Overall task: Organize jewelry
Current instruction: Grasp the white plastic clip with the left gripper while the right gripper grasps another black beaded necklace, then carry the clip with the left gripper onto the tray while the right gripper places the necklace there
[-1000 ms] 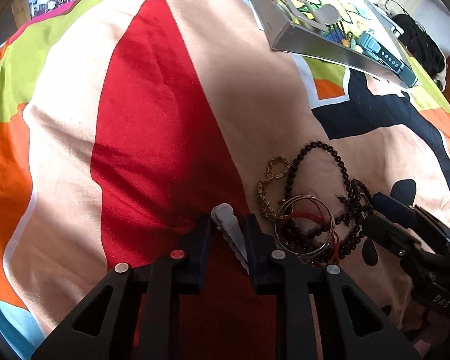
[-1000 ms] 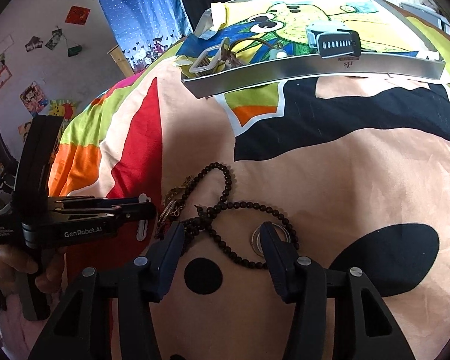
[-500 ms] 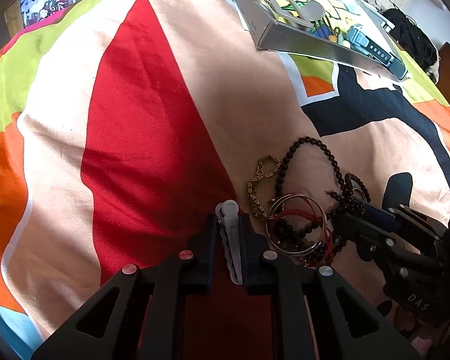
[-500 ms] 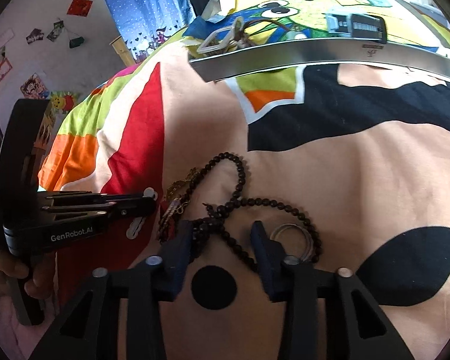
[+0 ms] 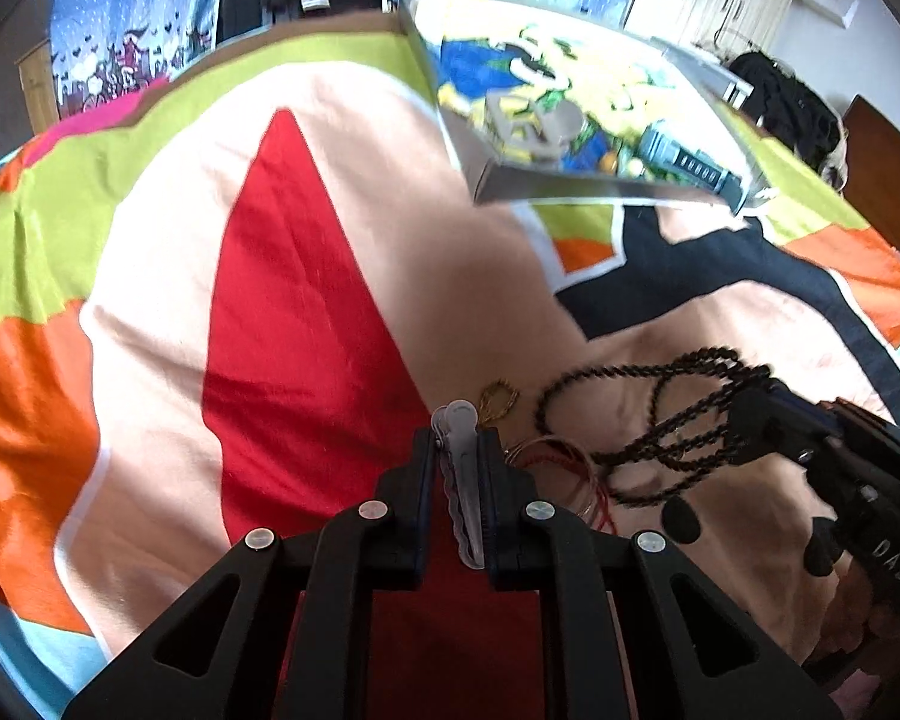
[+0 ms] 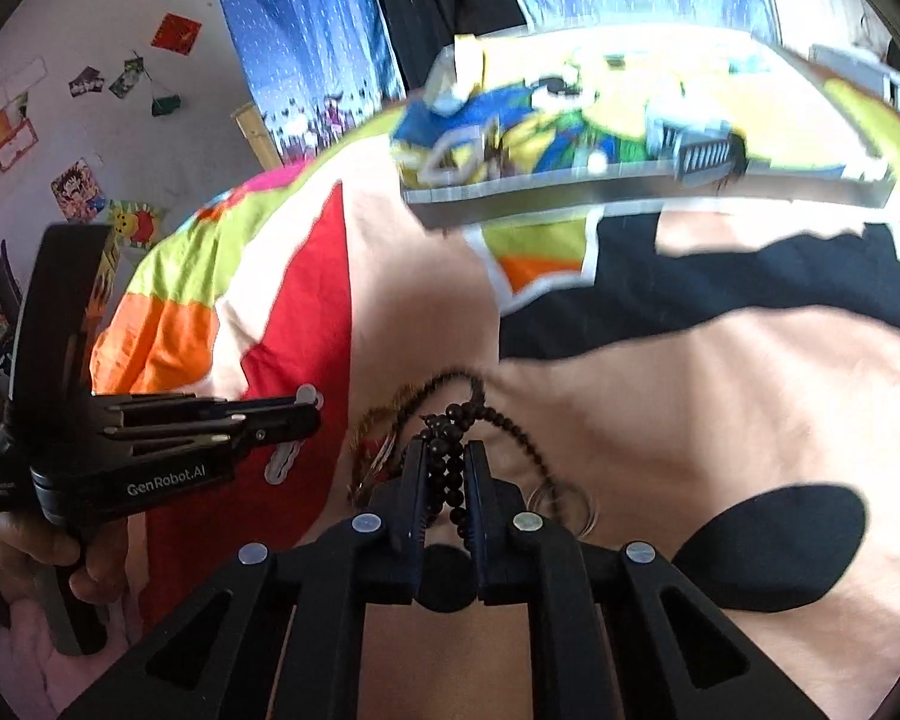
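My left gripper is shut on a silver wavy hair clip, held a little above the bedspread; the right wrist view shows the clip hanging from that gripper. My right gripper has its jaws closing, and the pads pinch a black bead necklace. In the left wrist view the necklace hangs in loops from the right gripper, partly lifted. A gold chain and red and silver bangles lie on the cover between the two grippers.
A silver-rimmed tray with a cartoon lining sits at the far side and holds a grey clip and a blue banded piece. Silver rings lie right of my right fingers. A hand holds the left gripper.
My right jaws have closed on the black beads and lifted them off the cover. My left gripper has risen with the clip. Both views now tilt up towards the tray.
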Demonstrator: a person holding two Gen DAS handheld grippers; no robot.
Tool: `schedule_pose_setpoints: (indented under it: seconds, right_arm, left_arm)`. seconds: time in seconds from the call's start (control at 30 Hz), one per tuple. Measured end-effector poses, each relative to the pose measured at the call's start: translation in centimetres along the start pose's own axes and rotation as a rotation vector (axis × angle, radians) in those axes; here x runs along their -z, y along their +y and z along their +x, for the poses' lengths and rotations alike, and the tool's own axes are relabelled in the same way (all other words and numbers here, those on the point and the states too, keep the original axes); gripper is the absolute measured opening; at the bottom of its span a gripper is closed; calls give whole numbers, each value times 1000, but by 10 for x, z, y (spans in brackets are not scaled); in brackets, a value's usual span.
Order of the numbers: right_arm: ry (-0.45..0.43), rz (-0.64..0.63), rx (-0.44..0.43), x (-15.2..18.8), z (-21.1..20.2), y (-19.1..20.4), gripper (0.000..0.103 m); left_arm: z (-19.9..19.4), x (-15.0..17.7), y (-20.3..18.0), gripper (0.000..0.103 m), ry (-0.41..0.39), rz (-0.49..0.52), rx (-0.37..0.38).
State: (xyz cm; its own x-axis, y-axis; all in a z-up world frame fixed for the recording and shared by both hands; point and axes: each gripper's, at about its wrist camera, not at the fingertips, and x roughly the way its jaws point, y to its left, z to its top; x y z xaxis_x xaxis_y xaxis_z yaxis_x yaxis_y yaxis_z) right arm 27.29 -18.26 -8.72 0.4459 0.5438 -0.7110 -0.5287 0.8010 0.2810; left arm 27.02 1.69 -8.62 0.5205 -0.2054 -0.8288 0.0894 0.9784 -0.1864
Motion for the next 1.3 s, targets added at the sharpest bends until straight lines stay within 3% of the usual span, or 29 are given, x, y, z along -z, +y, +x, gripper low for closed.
schedule_pose_setpoints:
  seconds: [0.27,0.47,0.63,0.73,1.07,1.3]
  right_arm:
    - [-147,-33,33,-13,-41,6,11]
    - [-222,-7,26,-26,-66,1,11]
    - [-254,-36,16,-52,-78,4,11]
    - [-273,-68,18,-85,-80,4,11]
    - [-296,-84,115,-178,-39,-35,11]
    - [-296,-30,221,-207,4,-89,11]
  left_arm:
    - [-21,-7,-9,11,-102,29,24]
    - [-35,-25,-9,11,-121,9,75]
    - [-41,-71,-15,11,-157,21,96]
    - [-42,-109,-18,11,-191,18,114]
    - [3,-195,-19,11,-280,35,61]
    - [62,-230,-19,11,-224,9,70]
